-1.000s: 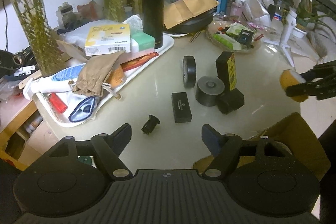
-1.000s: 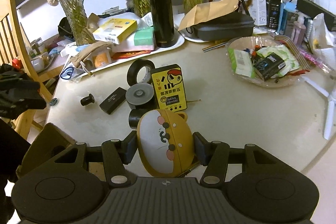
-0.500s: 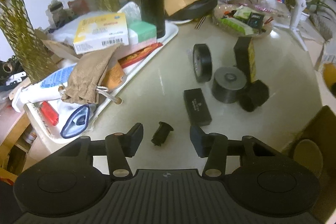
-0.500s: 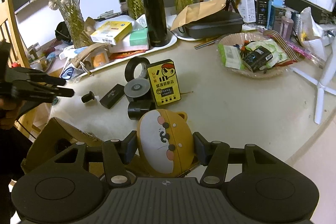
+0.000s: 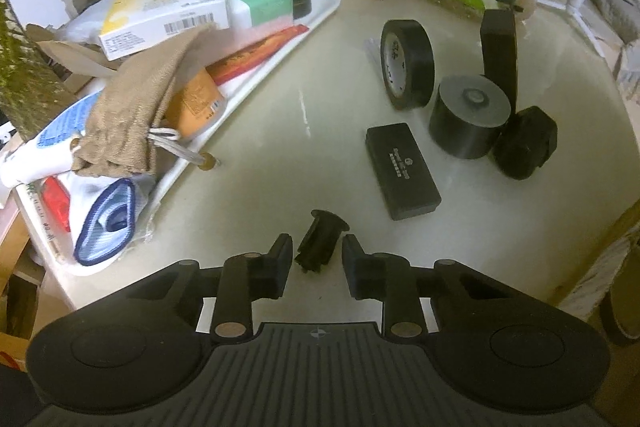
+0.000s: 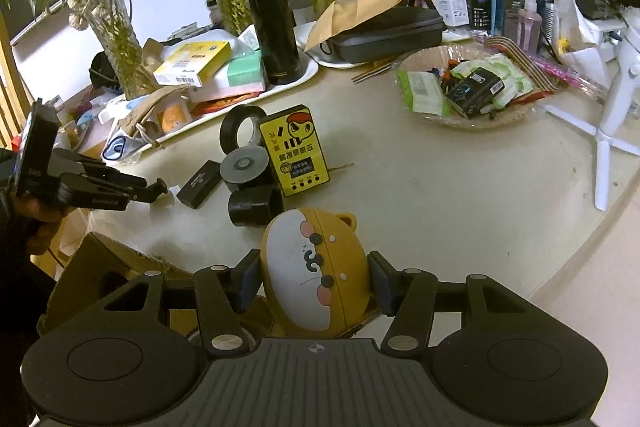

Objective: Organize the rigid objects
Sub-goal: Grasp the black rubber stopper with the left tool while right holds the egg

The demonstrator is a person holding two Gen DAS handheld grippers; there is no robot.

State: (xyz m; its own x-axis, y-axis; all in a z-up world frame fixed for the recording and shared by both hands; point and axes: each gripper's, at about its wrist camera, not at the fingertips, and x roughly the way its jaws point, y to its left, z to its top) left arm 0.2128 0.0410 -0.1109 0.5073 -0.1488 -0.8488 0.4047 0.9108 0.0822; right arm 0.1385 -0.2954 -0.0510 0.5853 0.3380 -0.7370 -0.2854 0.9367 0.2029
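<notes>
Clutter rings our pale table (image 5: 280, 131). Our left gripper (image 5: 313, 254) has just been closing around the small black plug (image 5: 319, 241), with gaps either side; lying tilted, it may roll or squirt free. Our right gripper (image 6: 314, 277) clamps the yellow bear case (image 6: 314, 273) over the cardboard box (image 6: 96, 267).

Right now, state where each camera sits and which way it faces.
Left wrist: on the left gripper, looking steeply down at the small black plug between its closing fingers, pads not yet pressing.
Right wrist: on the right gripper, facing across the table, clamping the yellow bear case; a hand shows.
Shared: tape roll, flat black box.
</notes>
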